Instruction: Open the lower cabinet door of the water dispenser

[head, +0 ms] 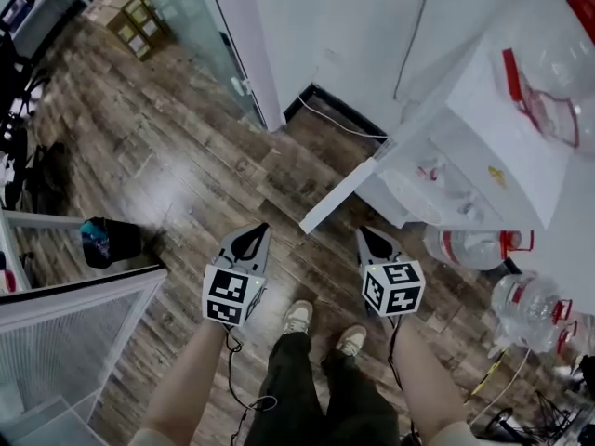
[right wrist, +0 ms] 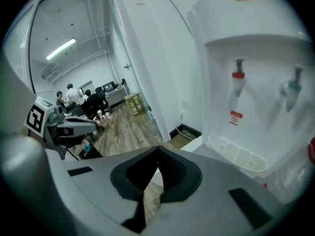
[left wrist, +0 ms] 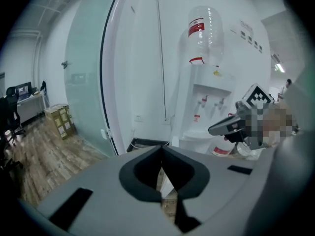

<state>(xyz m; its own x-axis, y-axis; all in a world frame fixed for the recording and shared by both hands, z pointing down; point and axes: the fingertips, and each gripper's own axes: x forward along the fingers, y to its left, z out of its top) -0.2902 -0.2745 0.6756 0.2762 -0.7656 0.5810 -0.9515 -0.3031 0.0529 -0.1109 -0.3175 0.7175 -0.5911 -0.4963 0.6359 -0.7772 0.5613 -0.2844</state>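
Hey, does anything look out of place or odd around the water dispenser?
The water dispenser has its lower cabinet door swung open over the floor, and a big water jug seems to lie on its side beside it.

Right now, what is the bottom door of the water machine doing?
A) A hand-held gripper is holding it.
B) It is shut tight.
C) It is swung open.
C: in the head view the lower cabinet door stands swung out from the water dispenser, and the left hand-held gripper and right hand-held gripper are both clear of it.
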